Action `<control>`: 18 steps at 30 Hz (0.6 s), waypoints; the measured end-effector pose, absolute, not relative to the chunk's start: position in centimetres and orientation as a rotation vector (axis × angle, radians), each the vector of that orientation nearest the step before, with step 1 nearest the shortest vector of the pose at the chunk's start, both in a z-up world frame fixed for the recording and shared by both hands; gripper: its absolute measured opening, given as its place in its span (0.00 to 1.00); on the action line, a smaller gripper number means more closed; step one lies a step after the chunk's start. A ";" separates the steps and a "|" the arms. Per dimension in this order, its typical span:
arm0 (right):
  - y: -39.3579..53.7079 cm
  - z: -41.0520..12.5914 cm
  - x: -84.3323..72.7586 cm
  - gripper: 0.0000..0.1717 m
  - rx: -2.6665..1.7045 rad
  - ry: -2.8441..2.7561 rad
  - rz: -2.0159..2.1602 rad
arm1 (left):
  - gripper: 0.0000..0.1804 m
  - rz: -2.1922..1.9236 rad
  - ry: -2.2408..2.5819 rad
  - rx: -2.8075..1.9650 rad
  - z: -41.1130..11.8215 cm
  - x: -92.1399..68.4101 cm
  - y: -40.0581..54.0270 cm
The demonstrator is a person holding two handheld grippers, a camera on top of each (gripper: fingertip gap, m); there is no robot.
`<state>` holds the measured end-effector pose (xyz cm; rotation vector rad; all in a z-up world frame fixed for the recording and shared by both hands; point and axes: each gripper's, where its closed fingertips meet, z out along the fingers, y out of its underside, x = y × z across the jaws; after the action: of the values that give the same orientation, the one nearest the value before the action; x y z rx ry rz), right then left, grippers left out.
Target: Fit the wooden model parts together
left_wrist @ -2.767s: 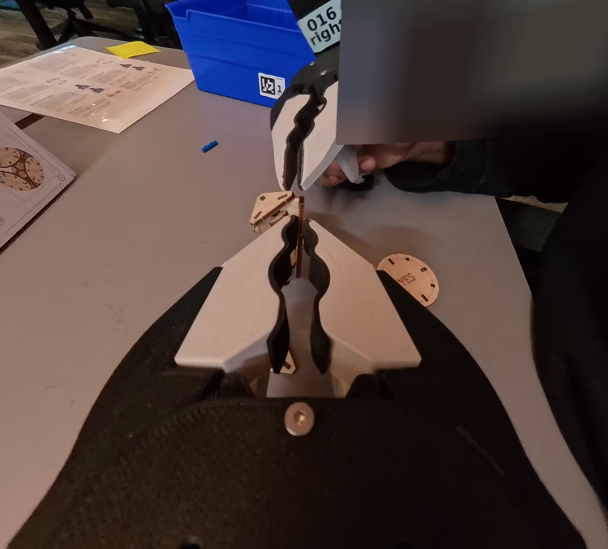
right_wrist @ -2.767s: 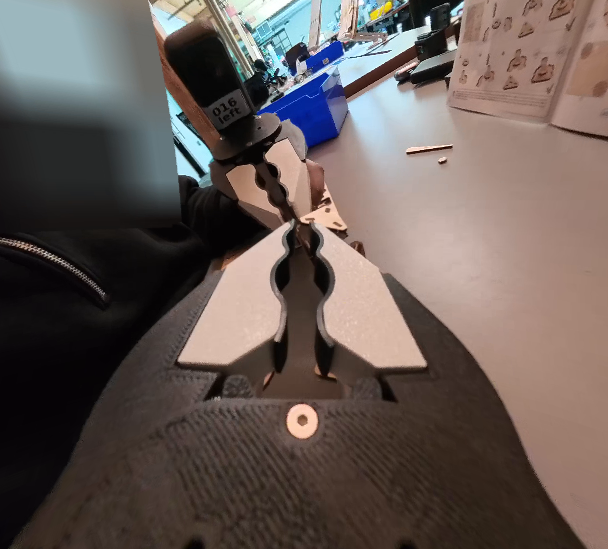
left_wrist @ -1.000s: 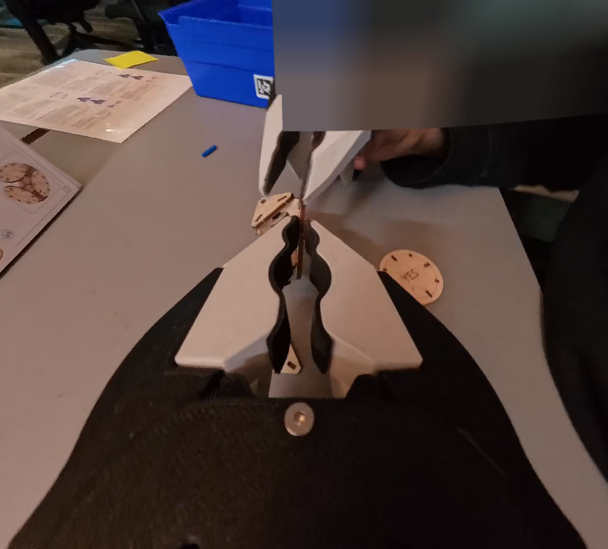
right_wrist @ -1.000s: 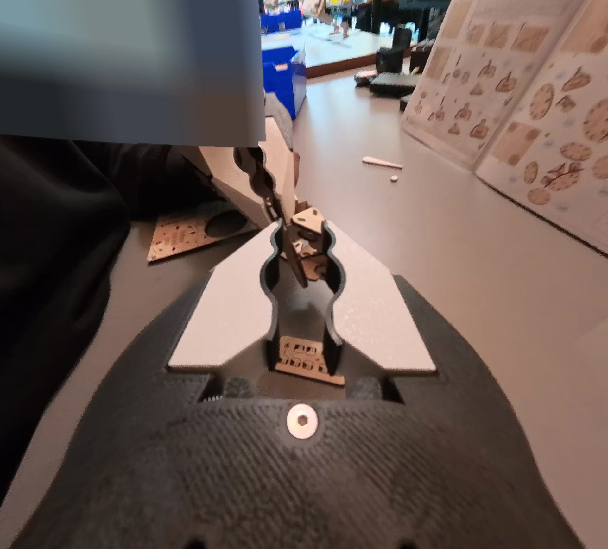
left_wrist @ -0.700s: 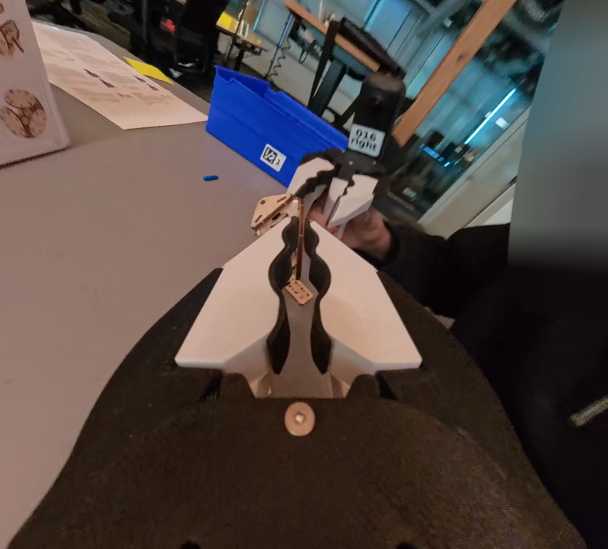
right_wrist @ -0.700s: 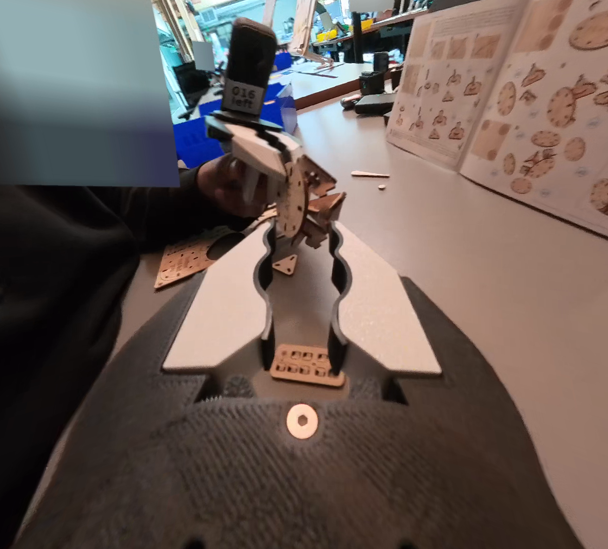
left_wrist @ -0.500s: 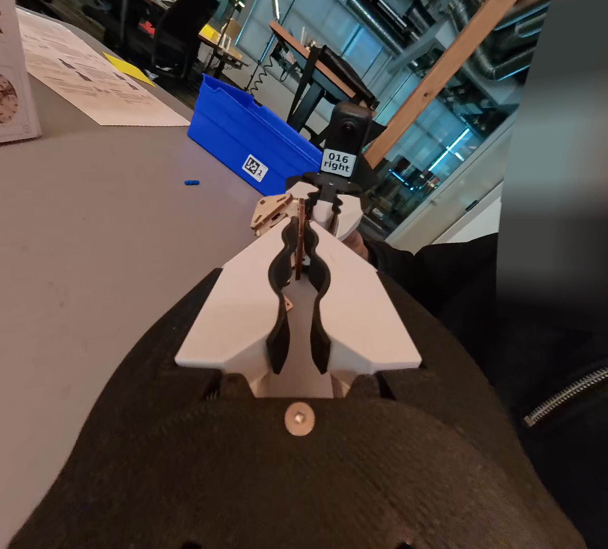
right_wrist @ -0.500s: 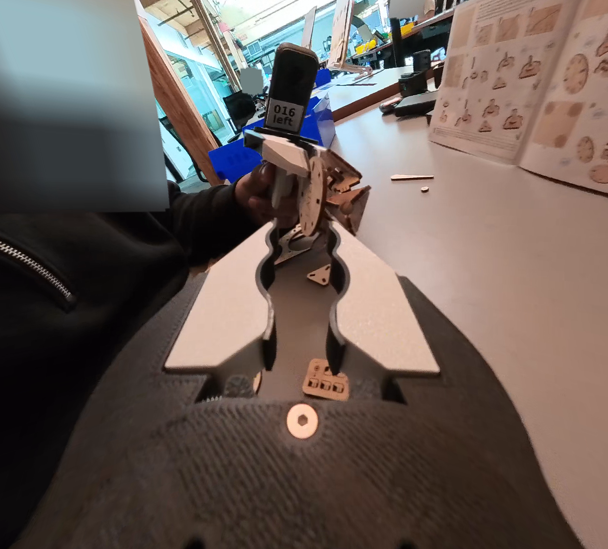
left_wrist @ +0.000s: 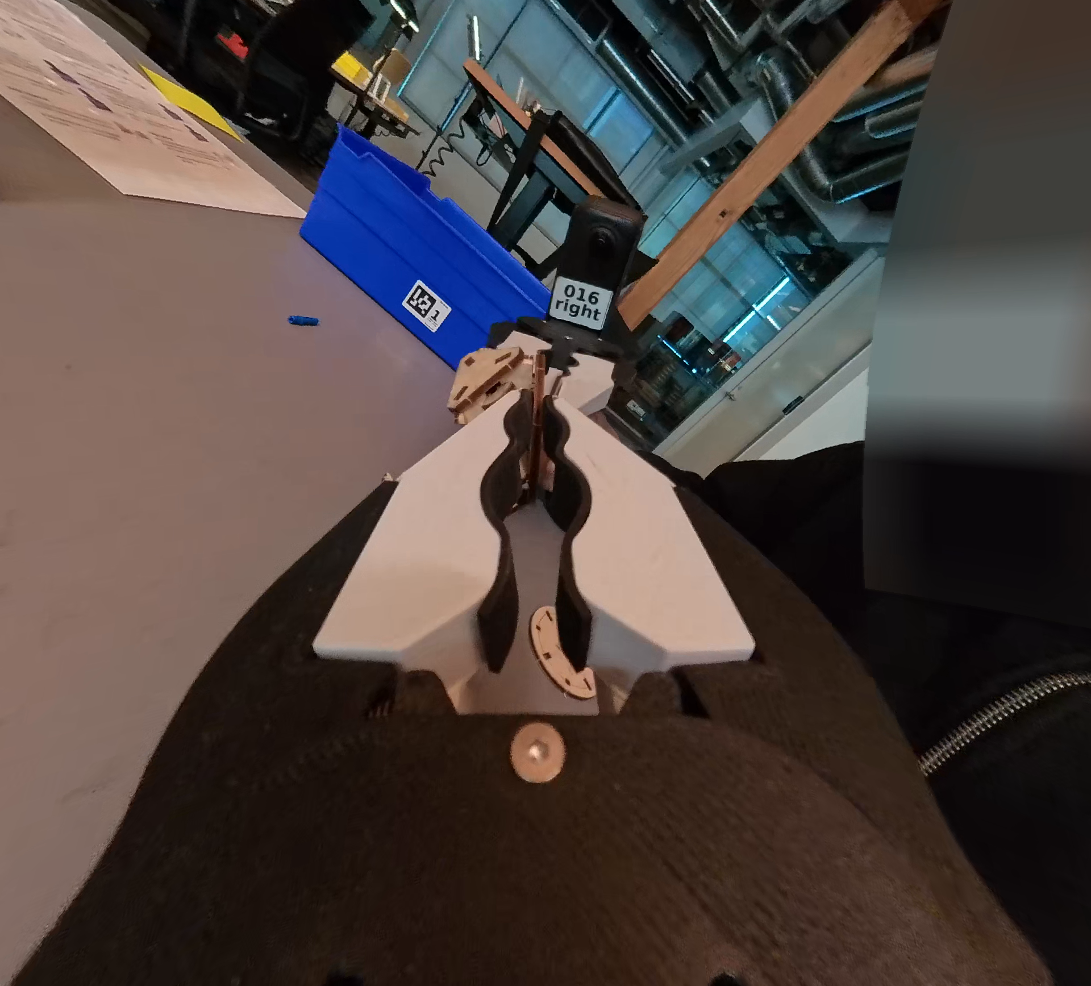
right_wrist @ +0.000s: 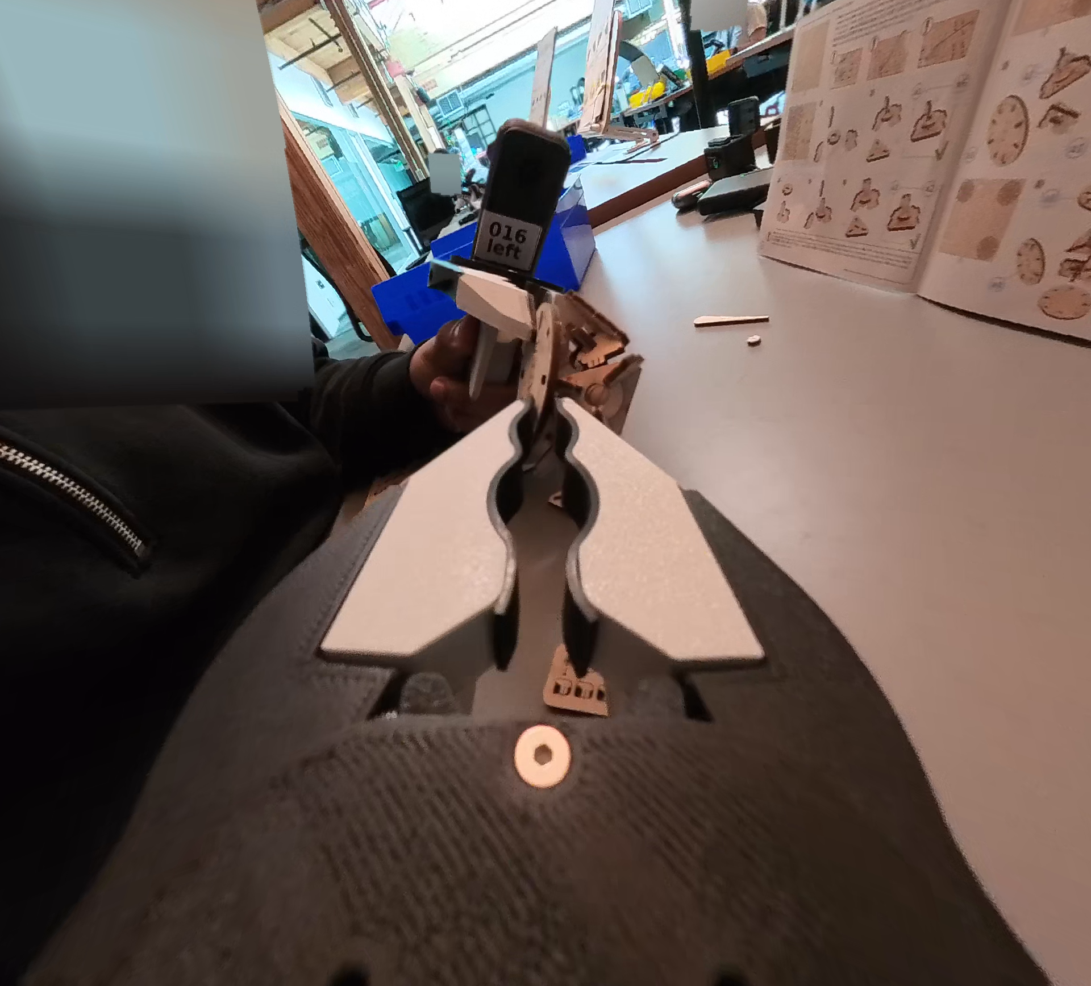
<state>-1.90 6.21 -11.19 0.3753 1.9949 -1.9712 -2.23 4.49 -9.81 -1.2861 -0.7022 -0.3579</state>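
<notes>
Left gripper pinches thin wooden disc edge-on, pads pressed on both faces; tan laser-cut wooden assembly fixed to disc's left side, raised above grey surface. Right gripper clamps same disc's lower rim from opposite side. Blue bin behind; open instruction booklet stands far right.

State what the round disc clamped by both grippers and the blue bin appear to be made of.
Round disc: seemingly thin laser-cut plywood, pale matte face, dark browned edge, small cut slots. Blue bin: probably moulded plastic, uniform saturated colour, smooth and slightly glossy with stepped walls.
</notes>
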 end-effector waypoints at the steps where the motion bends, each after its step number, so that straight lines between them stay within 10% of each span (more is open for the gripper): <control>1: 6.3 -11.2 -2.0 0.01 0.384 1.982 -1.968 | 0.00 -0.355 -0.705 -1.283 -9.8 -2.3 4.5; 18: 6.8 -10.6 -2.3 0.00 0.421 1.888 -1.967 | 0.01 -0.356 -0.658 -1.435 -11.5 -1.1 5.4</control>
<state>-2.34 6.77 -10.58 0.4214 1.8882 -1.9671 -1.13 5.41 -11.47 -1.4350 -0.6581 -0.3559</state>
